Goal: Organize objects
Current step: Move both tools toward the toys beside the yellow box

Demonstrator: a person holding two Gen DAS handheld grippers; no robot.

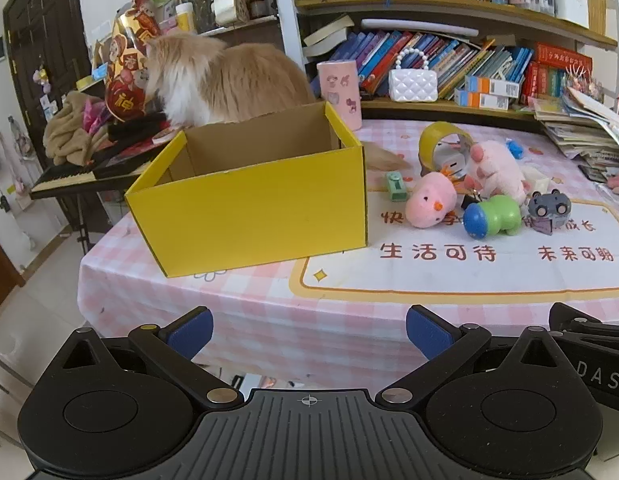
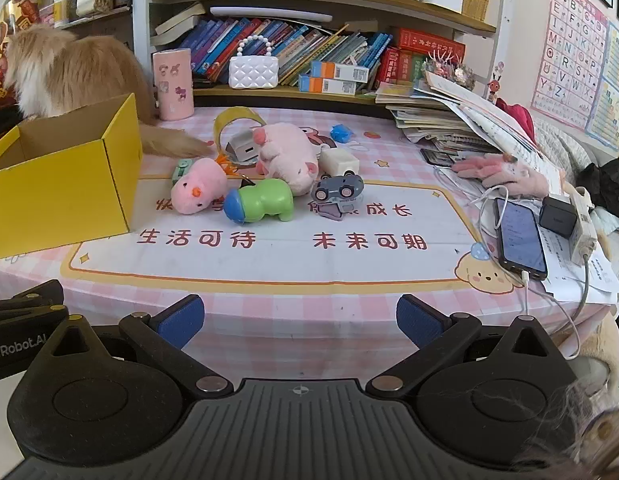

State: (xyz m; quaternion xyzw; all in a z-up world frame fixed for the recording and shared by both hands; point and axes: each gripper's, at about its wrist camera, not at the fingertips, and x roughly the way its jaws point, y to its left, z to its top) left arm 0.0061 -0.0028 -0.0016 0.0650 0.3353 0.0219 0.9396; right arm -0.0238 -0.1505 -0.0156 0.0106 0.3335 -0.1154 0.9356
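An empty yellow cardboard box (image 1: 253,204) stands open on the left of the table; it also shows in the right wrist view (image 2: 61,188). Right of it lies a heap of toys: a small pink plush (image 1: 429,204) (image 2: 197,192), a green and blue toy (image 1: 491,216) (image 2: 261,202), a larger pink plush (image 1: 495,168) (image 2: 287,156), a grey toy car (image 1: 547,208) (image 2: 337,190) and a tape roll (image 1: 441,140) (image 2: 237,120). My left gripper (image 1: 309,332) is open and empty at the table's near edge. My right gripper (image 2: 300,322) is open and empty beside it.
A fluffy orange cat (image 1: 225,80) stands behind the box, its tail (image 2: 173,144) lying by the toys. A pink cup (image 2: 172,84) and bookshelves (image 2: 309,52) are at the back. A phone (image 2: 519,240), cables, a charger (image 2: 557,216) and stacked books (image 2: 449,120) crowd the right side.
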